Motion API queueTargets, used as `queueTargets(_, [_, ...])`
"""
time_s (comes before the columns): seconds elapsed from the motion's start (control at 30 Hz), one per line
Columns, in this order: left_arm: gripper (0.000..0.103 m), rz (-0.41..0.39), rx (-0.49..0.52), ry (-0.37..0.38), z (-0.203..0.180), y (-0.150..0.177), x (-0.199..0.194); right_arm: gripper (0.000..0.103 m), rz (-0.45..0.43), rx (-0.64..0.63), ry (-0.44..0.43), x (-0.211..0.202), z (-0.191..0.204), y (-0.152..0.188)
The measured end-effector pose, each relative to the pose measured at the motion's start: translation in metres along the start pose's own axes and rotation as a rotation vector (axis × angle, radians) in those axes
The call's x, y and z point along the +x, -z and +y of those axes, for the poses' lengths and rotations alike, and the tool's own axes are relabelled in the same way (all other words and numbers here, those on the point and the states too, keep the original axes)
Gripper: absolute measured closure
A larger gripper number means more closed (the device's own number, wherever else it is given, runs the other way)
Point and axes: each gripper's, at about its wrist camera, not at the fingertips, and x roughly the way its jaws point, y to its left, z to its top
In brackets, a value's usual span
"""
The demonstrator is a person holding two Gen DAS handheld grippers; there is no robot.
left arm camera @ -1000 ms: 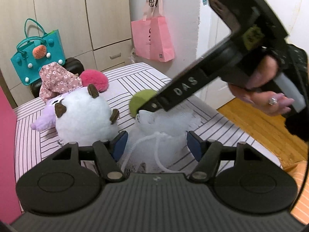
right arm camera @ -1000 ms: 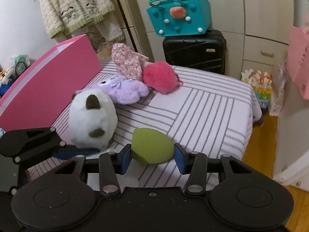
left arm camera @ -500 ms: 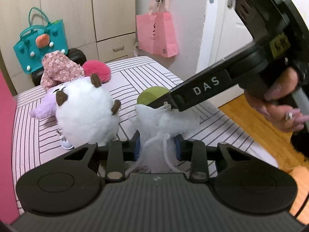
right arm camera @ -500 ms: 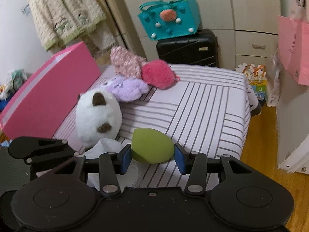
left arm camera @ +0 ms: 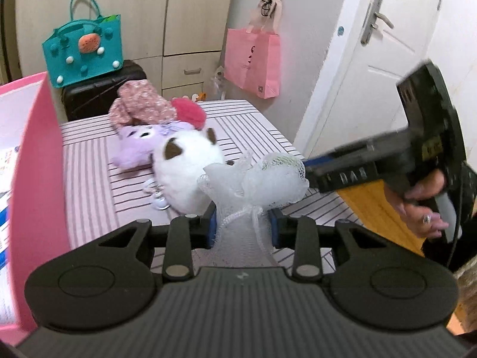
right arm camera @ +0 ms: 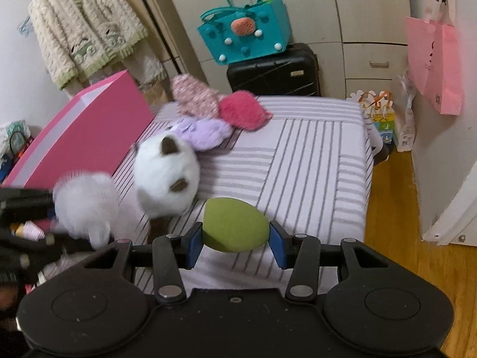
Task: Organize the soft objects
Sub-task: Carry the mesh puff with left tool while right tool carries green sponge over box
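Your left gripper pinches the white mesh puff by its gathered neck, lifted clear of the bed. Your right gripper squeezes the green sponge across its long axis, above the bed's near edge. The pink box lies to the left, and your left hand is nearer it. The white plush sits between, so go over it.

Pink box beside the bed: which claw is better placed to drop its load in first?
Probably the left claw. It grips the white mesh pouf next to the pink box. The right claw holds the green sponge, with the white plush between it and the box.
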Motion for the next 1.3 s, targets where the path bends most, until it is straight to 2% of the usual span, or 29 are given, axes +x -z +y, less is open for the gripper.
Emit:
queueTargets(0.1, [0.071,-0.025,-0.028,-0.002,0.006,0.001,-0.011,0.051,0.019,-0.022,0.013,-0.004,0.012,0.007])
queueTargets(0.23, [0.071,-0.073,-0.015,-0.006,0.003,0.002,-0.029,0.051,0.037,-0.029,0.007,-0.014,0.029,0.011])
queueTargets(0.5, [0.071,-0.029,0.033,-0.015,0.015,0.007,-0.062,0.051,0.055,-0.021,-0.004,-0.040,0.065,0.025])
queueTargets(0.77, [0.071,0.081,0.058,0.025,0.039,0.014,-0.101,0.051,0.067,-0.068,-0.017,-0.058,0.116,0.025])
queueTargets(0.87, [0.071,0.080,0.037,0.062,0.050,0.019,-0.123,0.050,0.062,-0.099,-0.038,-0.064,0.138,0.022])
queueTargets(1.13, [0.071,0.059,0.032,0.056,0.081,0.023,-0.174,0.050,0.059,-0.208,-0.113,-0.069,0.197,0.001])
queueTargets(1.3, [0.071,0.042,0.009,0.063,0.101,0.022,-0.192,0.050,0.058,-0.282,-0.139,-0.056,0.227,-0.011])
